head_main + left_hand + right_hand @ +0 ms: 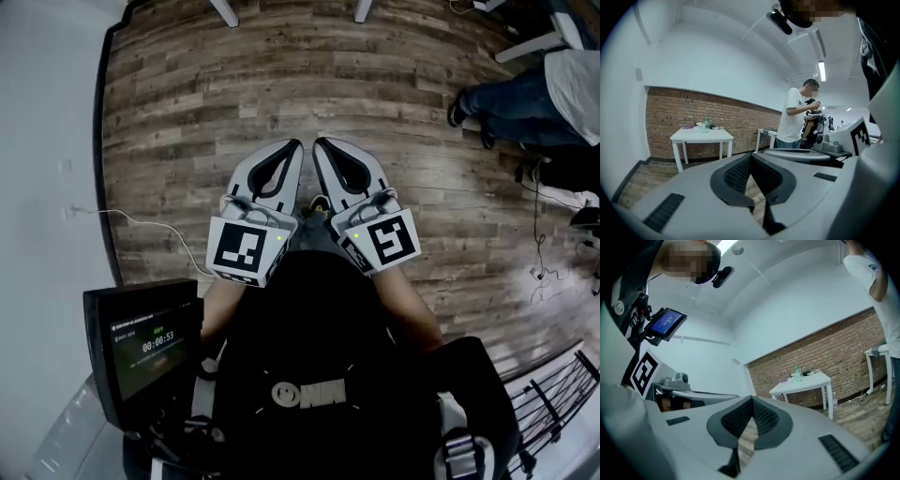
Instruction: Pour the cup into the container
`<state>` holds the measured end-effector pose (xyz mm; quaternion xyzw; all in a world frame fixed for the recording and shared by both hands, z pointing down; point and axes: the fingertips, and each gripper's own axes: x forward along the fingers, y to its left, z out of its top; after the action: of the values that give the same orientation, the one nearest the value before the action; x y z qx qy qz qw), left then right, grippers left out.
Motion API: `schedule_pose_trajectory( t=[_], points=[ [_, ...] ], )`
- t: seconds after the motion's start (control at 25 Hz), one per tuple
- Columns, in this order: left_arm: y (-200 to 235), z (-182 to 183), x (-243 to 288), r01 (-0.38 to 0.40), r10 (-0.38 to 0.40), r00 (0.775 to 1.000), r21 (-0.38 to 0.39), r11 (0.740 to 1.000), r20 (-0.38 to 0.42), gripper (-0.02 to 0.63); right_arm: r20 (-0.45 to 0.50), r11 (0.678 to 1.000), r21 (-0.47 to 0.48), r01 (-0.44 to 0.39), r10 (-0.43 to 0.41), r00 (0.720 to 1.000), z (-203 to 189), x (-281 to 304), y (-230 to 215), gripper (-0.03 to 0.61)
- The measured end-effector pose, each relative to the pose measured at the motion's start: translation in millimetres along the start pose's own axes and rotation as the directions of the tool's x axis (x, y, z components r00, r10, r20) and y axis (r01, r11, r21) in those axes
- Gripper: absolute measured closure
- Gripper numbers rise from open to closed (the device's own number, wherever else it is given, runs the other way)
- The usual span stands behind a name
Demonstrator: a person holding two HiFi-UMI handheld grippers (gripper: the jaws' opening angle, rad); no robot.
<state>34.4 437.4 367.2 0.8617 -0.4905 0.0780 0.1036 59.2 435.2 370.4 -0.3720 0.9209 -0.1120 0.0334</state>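
— Two claws, how do they stand?

— Both are closed and empty. The grey-and-white left gripper [296, 142] has its black ribbed pads [740, 174] pressed together at the tips, with only floor showing through the gap lower down. The right gripper [317, 142] is the same: its tips meet and nothing sits between them.

— Where are they held?

— Side by side, close in front of the person's dark-clothed body. They lean in so the two noses almost touch, above the brown wood-plank floor [281, 84]. Each carries its cube with black-and-white square markers [246, 251] at the near end.

— And the cup and container?

— Well away from both claws. A small white four-legged table [701, 137] stands across the room against a red brick wall [740, 121]. On it is a pale green see-through vessel [706, 123], upright, near the middle of the top. A small purple item [688, 127] lies to its left in the left gripper view. A few more bits sit around them, too small to name. Whether the green vessel is the cup or the container, I cannot tell.

— Anything else nearby?

— A person in a white T-shirt [792, 122] stands off to the side beside a second white table [768, 133]. A black screen with a lit timer readout [150, 347] is mounted at the wearer's left.
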Motion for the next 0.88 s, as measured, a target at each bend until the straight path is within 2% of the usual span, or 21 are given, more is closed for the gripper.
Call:
schedule_pose_trajectory(
  t=[0.64, 0.72, 0.88],
  points=[
    [-5.0, -20.1, -8.0, -0.012, 0.011, 0.999, -0.031, 0.999, -0.048, 0.611, -0.046, 1.000, 0.024, 0.007, -0.006, 0.999, -14.9, -12.1, 6.4, 0.578],
    [-9.1, -26.9, -40.3, -0.006, 0.005, 0.999, -0.032, 0.999, -0.033, 0.611, -0.043, 1.000, 0.009, 0.010, -0.010, 0.999, -20.2, -24.3, 37.2, 0.578],
    [-19.9, -45.2, -138.6, 0.005, -0.005, 1.000, -0.033, 0.999, 0.009, 0.611, -0.046, 0.999, -0.037, 0.020, -0.021, 0.999, -36.9, -59.6, 129.6, 0.578]
  ],
)
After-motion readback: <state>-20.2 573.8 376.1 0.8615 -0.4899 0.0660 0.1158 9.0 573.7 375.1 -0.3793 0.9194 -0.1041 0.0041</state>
